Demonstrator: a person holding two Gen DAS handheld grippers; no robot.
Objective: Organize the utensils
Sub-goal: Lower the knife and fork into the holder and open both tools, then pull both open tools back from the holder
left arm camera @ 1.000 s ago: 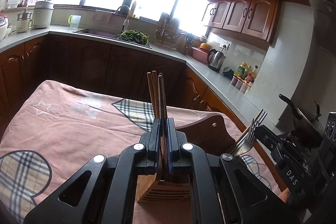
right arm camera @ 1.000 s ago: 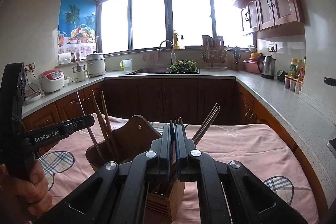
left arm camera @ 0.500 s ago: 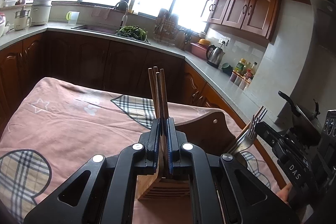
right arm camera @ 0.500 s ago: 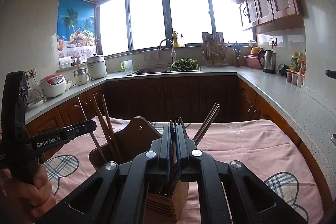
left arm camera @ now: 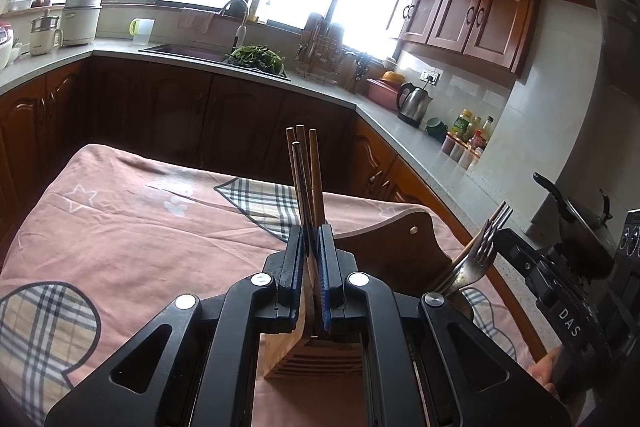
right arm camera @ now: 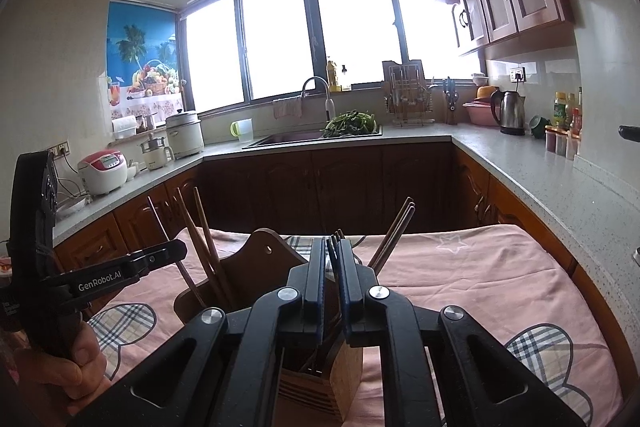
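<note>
A: Where are the utensils?

B: In the wooden holder (left arm camera: 316,355) on the pink tablecloth (left arm camera: 132,227). The chopsticks (left arm camera: 305,179) stand in it, pinched between the left gripper (left arm camera: 311,247), whose jaws are nearly closed and have just eased slightly.

A: And the forks (right arm camera: 335,241)?

B: Over the same holder, clamped by the right gripper (right arm camera: 330,259); its jaws, a narrow slit apart, have just been opening a little too.

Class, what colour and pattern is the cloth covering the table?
The tablecloth is pink, with beige-and-black plaid patches and white star outlines; the left wrist view shows it best.
</note>
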